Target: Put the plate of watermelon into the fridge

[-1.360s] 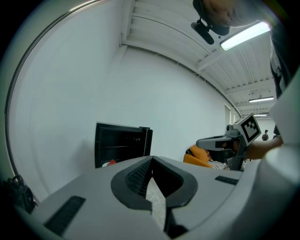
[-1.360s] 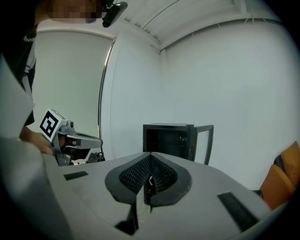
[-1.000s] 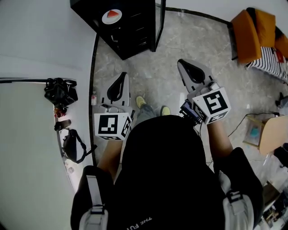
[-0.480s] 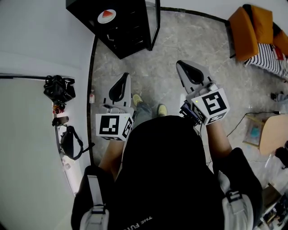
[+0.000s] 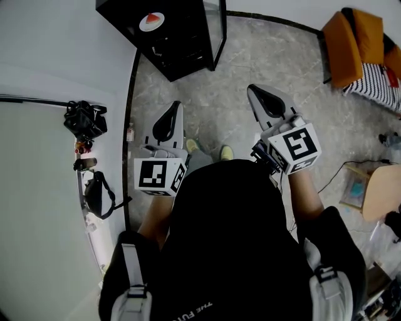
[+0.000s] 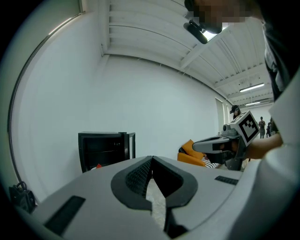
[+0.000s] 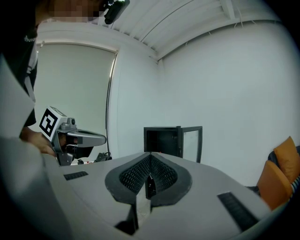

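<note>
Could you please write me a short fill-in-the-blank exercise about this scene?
The black fridge has its door standing ____. The left gripper and right gripper are both shut, holding ____. The watermelon lies on a plate coloured ____. The armchair is coloured ____.
Missing words: open; nothing; white; orange.

White lettering on the back of the person's black top (image 5: 195, 307) reads "THE FUT", cut off at the lower edge. The left cube (image 5: 156, 175) and the right cube (image 5: 296, 145) each carry a black-and-white square marker pattern.
</note>
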Demonstrator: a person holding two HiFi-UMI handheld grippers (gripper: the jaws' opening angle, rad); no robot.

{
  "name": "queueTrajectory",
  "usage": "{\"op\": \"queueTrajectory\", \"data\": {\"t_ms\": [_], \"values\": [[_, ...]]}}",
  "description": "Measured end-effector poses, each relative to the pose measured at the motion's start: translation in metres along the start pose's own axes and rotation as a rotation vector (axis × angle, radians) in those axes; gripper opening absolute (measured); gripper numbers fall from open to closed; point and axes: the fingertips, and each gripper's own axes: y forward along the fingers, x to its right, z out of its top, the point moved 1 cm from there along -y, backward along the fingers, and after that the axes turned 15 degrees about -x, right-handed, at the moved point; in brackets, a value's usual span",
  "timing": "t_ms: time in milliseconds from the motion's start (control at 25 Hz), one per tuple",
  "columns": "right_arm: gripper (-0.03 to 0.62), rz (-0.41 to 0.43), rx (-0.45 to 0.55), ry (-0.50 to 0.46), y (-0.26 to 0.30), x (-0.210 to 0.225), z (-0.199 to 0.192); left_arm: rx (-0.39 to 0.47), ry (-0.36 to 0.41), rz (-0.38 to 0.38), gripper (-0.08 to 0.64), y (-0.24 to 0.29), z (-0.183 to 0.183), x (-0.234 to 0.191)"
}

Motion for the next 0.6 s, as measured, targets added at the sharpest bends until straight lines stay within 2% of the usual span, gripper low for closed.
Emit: {"op": "queueTrajectory", "data": {"t_ms": [600], "values": [[0.009,-0.041,-0.003,0.0,0.002,-0.009,0.005,0.014,-0.004,-0.012,0.009,-0.007,-0.001,-0.015]]}}
